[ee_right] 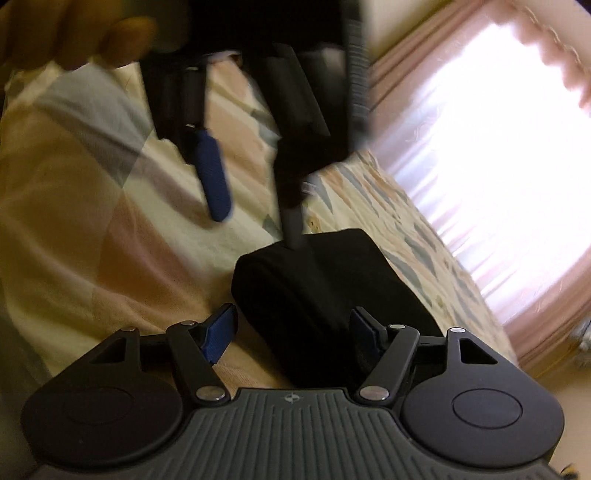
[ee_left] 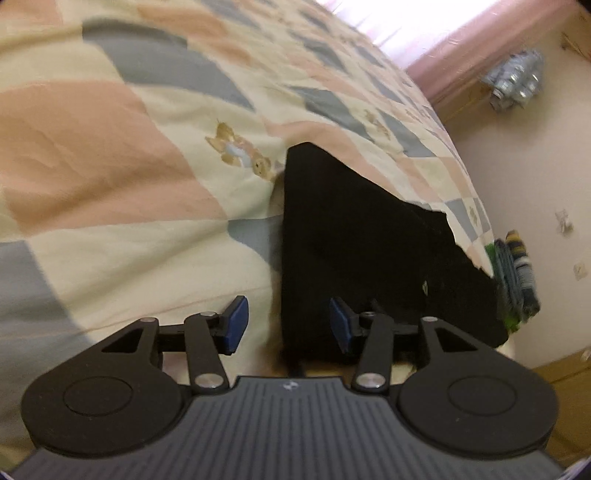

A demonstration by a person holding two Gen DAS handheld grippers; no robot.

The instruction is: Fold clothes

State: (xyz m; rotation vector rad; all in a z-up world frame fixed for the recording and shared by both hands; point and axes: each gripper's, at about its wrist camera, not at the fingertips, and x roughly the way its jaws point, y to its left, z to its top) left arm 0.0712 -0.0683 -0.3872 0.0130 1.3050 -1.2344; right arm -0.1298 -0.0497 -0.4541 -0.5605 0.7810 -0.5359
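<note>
The left claw stands with its blue pads apart, nothing pressed between them. The near edge of the folded black garment runs down into the gap, closer to the right-hand pad, but neither pad squeezes the cloth. From this claw the garment stretches ahead and off to the right, lying flat on the patchwork quilt of peach, grey and cream squares; a small bear print sits just beyond the claw to the left of the garment. Far to the right, past the garment's far corner, a striped bundle of cloth lies at the quilt's edge.

The right claw is likewise spread wide, its pads either side of the rounded folded end of the black garment without clamping it; the garment sits directly ahead of the fingers and between them. Farther ahead and above, blurred, hangs the left claw, one blue pad clear, the other finger just at the garment's far edge; whether it touches is unclear. A hand shows at upper left, and a bright curtained window lies off to the right.
</note>
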